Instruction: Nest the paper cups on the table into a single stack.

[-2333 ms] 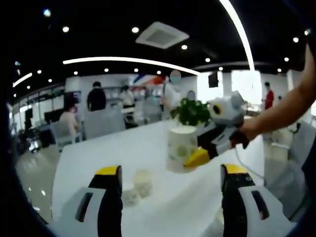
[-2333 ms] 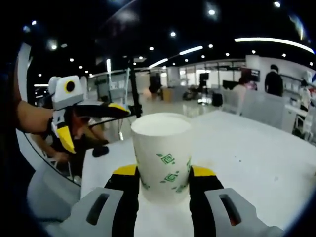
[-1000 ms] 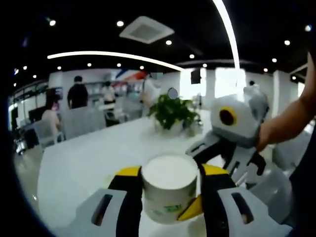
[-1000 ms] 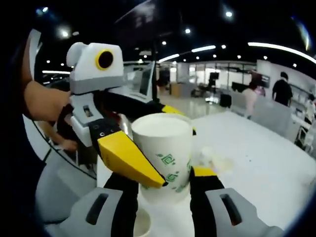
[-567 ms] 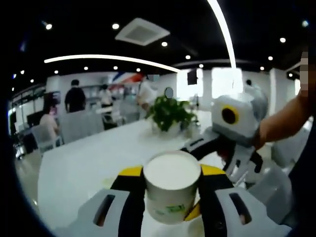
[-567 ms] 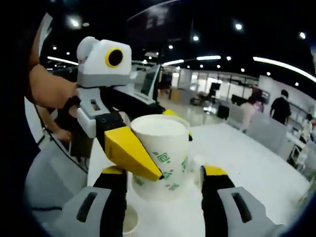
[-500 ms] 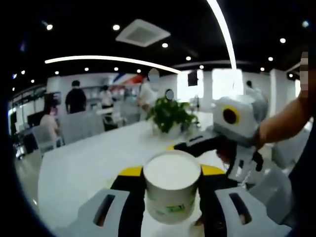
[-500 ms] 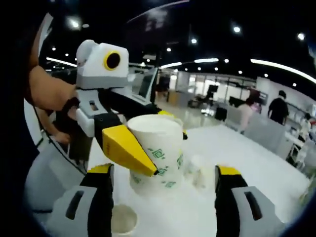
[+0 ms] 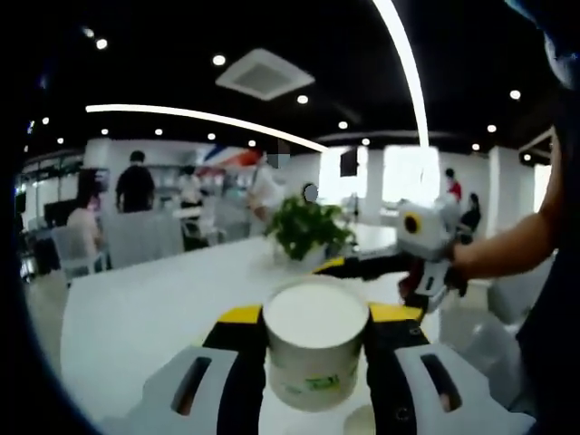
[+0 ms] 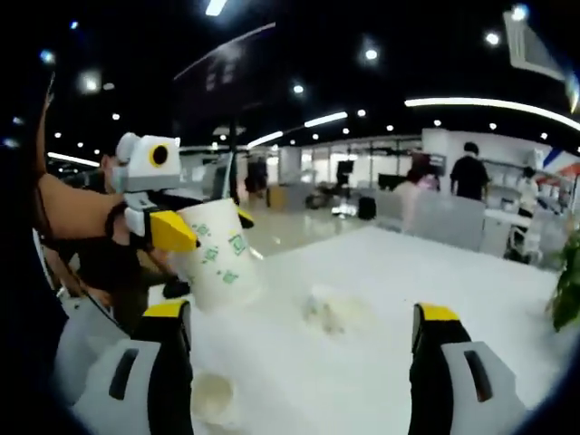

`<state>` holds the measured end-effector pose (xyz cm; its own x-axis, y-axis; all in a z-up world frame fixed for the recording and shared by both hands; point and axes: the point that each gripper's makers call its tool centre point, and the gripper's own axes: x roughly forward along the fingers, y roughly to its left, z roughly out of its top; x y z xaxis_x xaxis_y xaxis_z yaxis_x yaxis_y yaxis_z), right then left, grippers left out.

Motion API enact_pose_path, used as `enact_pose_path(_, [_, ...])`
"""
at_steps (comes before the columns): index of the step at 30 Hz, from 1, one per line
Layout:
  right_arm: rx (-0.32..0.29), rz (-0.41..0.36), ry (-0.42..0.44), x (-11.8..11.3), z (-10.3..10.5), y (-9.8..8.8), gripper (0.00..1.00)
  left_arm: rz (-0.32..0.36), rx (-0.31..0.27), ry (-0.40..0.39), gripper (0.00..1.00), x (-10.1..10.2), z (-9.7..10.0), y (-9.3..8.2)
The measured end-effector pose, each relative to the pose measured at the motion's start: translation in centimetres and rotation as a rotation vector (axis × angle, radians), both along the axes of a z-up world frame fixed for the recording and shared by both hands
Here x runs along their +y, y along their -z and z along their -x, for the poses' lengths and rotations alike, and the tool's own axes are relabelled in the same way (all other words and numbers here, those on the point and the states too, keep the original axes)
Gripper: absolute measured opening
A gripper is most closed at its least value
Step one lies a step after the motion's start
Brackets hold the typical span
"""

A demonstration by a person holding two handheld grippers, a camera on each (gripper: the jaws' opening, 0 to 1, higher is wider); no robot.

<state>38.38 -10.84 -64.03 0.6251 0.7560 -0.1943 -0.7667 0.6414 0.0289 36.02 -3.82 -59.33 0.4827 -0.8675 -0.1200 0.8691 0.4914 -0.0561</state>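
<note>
In the left gripper view, the left gripper (image 9: pixel 316 355) holds a white cup (image 9: pixel 315 343) tight between its two jaws. The cup stands up straight with its open mouth at the top. Past it sits a green plant (image 9: pixel 307 228) on the white table (image 9: pixel 145 308). To the right, the right gripper (image 9: pixel 367 265) is held out by a hand (image 9: pixel 451 272).

In the right gripper view, the left gripper (image 10: pixel 207 240) holds the cup (image 10: pixel 217 255) at the left, above the table (image 10: pixel 399 272). The cup leans, with its mouth up. More cups (image 10: pixel 328 310) lie on the table in the middle, too blurry to count. One more cup (image 10: pixel 210 396) sits near the bottom. The right gripper (image 10: pixel 304 338) has its jaws wide apart and holds nothing.
</note>
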Motion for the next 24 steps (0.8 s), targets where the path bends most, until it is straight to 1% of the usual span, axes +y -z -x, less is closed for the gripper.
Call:
enact_pose_path(2, [0.023,-0.030,-0.002,-0.4,0.5,0.0,1.00,-0.009,-0.032,0.037,0.40,-0.2,0.4,-0.2])
enact_pose_path(3, [0.022,-0.039,-0.013,-0.4,1.0,-0.1,0.97,-0.012,-0.051,0.053,0.40,-0.3,0.6,-0.4])
enact_pose_path(4, [0.016,-0.039,-0.018,-0.4,1.3,-0.2,0.96,0.000,-0.059,0.096,0.40,-0.7,1.2,-0.6])
enact_pose_path(6, [0.008,-0.037,-0.031,-0.4,1.9,-0.5,0.92,0.019,-0.067,0.127,0.40,-1.0,1.8,-1.1])
enact_pose_path(8, [-0.001,-0.045,-0.053,-0.2,2.6,-1.0,0.87,0.037,-0.066,0.137,0.40,-1.1,1.9,-1.6])
enact_pose_path(9, [0.004,-0.060,-0.067,0.0,2.9,-1.3,0.83,0.041,-0.066,0.138,0.40,-1.1,1.9,-1.7])
enact_pose_path(13, [0.013,-0.107,-0.132,1.2,4.4,-2.6,0.75,0.105,-0.034,0.141,0.40,-1.1,2.0,-2.8])
enact_pose_path(14, [0.034,-0.131,-0.163,1.8,4.9,-2.9,0.72,0.131,-0.031,0.132,0.40,-1.0,1.9,-3.3])
enact_pose_path(15, [0.047,-0.145,-0.179,2.1,5.2,-3.0,0.68,0.143,-0.029,0.129,0.40,-1.0,1.9,-3.5])
enact_pose_path(17, [0.037,-0.159,-0.181,2.5,5.2,-3.5,0.64,0.176,-0.015,0.117,0.40,-0.9,1.8,-4.0])
enact_pose_path(19, [0.059,-0.182,-0.197,3.0,5.4,-3.7,0.62,0.200,-0.008,0.105,0.40,-0.6,1.7,-4.3])
enact_pose_path(20, [0.063,-0.190,-0.204,3.1,5.5,-3.8,0.58,0.211,-0.008,0.100,0.40,-0.5,1.7,-4.5])
enact_pose_path(22, [0.074,-0.234,-0.229,3.6,5.9,-4.4,0.52,0.253,-0.006,0.084,0.40,-0.2,1.7,-5.1])
enact_pose_path(24, [0.080,-0.244,-0.252,4.0,6.3,-4.7,0.47,0.265,-0.003,0.076,0.40,0.2,1.7,-5.2])
